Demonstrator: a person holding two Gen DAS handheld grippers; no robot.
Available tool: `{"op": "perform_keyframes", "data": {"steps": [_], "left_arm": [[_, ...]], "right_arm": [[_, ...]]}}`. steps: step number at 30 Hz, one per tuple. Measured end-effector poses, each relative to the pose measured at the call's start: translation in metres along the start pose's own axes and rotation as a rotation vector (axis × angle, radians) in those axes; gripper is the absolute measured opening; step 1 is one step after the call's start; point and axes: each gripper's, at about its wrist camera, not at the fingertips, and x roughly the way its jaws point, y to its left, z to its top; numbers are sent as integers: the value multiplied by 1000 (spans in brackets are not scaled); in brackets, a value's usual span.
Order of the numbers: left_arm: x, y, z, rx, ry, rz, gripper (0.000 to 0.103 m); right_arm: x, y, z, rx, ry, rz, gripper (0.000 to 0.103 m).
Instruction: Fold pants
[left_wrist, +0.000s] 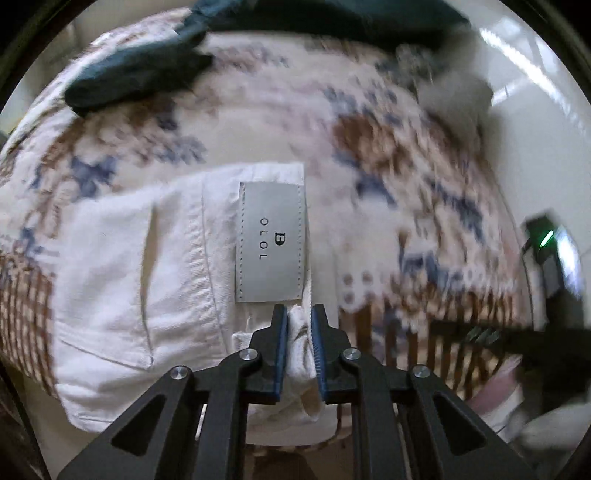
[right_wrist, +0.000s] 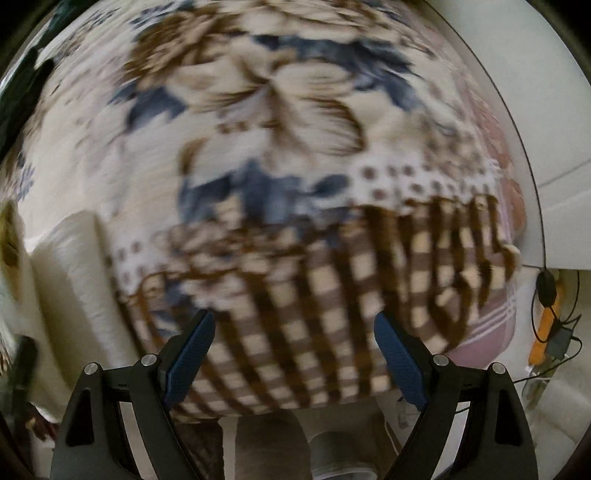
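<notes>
From the left wrist view, the white pants (left_wrist: 147, 280) spread across the lower left, lying over a floral blanket (left_wrist: 369, 147) printed in brown and blue. A slit back pocket (left_wrist: 146, 280) sits toward the left of the garment, and further right a grey rectangular label (left_wrist: 271, 242) reading "OLOL" is stitched at the waistband. Just below that label, the left gripper (left_wrist: 300, 325) has its two blue-padded fingers closed together on a bunched fold of the white fabric at the waistband edge, so the pants run up and leftward away from the claw while the pinched corner is squeezed between the pads. A dark teal garment (left_wrist: 136, 74) lies on the blanket at the upper left, well apart from the pants. At the far right a dark device with a green light (left_wrist: 546, 240) appears, blurred.

In the right wrist view, a strip of the white pants (right_wrist: 70, 295) shows at the far left edge, lying on the blanket and well to the left of the claw. The right gripper (right_wrist: 295, 328) has its fingers spread wide apart with nothing between them, above the brown checked border of the blanket (right_wrist: 314, 302). To the far right, a black cable (right_wrist: 546, 288) and an orange tool (right_wrist: 543, 332) lie beside the bed on a pale surface; the view is motion-blurred
</notes>
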Motion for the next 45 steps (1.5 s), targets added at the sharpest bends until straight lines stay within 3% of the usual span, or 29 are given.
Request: {"op": "perform_keyframes", "data": {"steps": [4,7,8,9,11,14,15,19,20,21,24,26,29,34,36,37,38,40,42,44,45], "left_arm": [[21,5,-7,-18,88,-36,10],[-3,15,-8,-67,82,-105,17],[-14,21,-10,-73,72,-130,30],[-22,28,-11,-79,65,-134,53],[-42,58,-14,-119,36,-98,84],[-67,118,-14,-204,-31,-16,90],[-72,142,-13,-240,-40,34,96],[-78,204,-6,-319,-81,171,96],[-78,217,-5,-337,-85,198,96],[-79,227,-3,-355,-94,220,96],[-80,248,0,-413,-107,227,96],[-79,255,2,-438,-103,224,96],[-73,259,7,-454,-93,186,96],[-60,248,20,-419,-64,98,96],[-49,239,26,-380,-37,64,96],[-41,233,29,-350,-12,58,96],[-36,230,30,-334,0,50,96],[-26,224,32,-295,25,50,96],[-21,220,32,-275,30,47,96],[-18,219,32,-266,34,52,96],[-18,220,32,-267,32,52,96]], "right_arm": [[-3,-27,11,39,-2,86,90],[-14,-28,13,41,-3,251,90],[-18,-22,14,32,0,310,90],[-20,-15,13,23,10,361,90],[-21,5,14,-2,47,503,90],[-24,55,8,-59,67,626,90],[-20,69,11,-80,67,635,90],[19,122,10,-146,139,615,88],[20,129,9,-163,106,573,79],[15,140,4,-174,68,511,48],[-6,132,-8,-186,-6,486,21],[-32,119,-23,-180,-47,494,12],[-68,104,-43,-136,-78,499,9],[-91,73,-52,-82,-118,418,8],[-73,69,-45,-61,-40,489,9],[-57,71,-39,-59,45,585,9],[-42,75,-35,-46,116,629,13],[-18,80,-28,-32,177,667,33],[0,81,-25,-7,203,677,74],[20,93,-26,-48,244,654,78],[22,98,-27,-59,223,636,69]]}}
